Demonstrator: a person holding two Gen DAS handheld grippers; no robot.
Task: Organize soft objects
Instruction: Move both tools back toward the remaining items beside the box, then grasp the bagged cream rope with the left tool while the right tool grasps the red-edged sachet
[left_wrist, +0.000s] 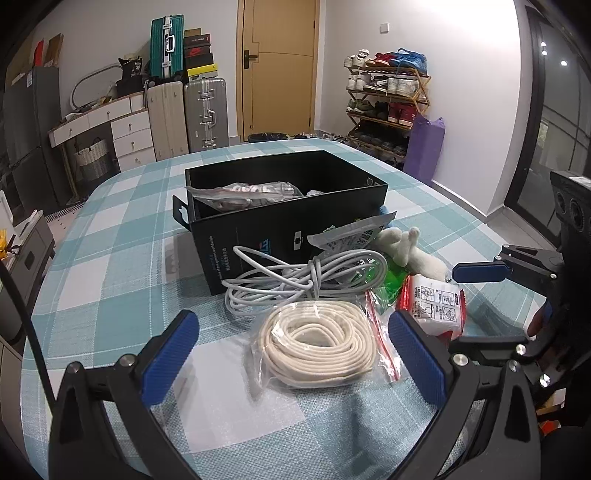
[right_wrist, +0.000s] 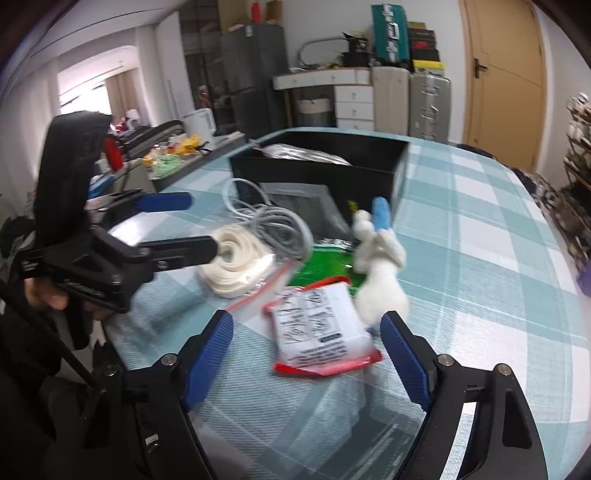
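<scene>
Left tongs (left_wrist: 291, 354) spread wide, empty, straddling a bagged coil of cream rope (left_wrist: 317, 341) on the checked desk (left_wrist: 110, 236). Right tongs (right_wrist: 306, 354) also wide apart, empty, flanking a red-edged white packet (right_wrist: 321, 328). White plush toy (right_wrist: 380, 280) lies just right of the packet, touching a green pouch (right_wrist: 328, 264). Grey cable bundle (left_wrist: 295, 280) rests against the black open box (left_wrist: 288, 218), which holds a clear bag (left_wrist: 251, 194).
</scene>
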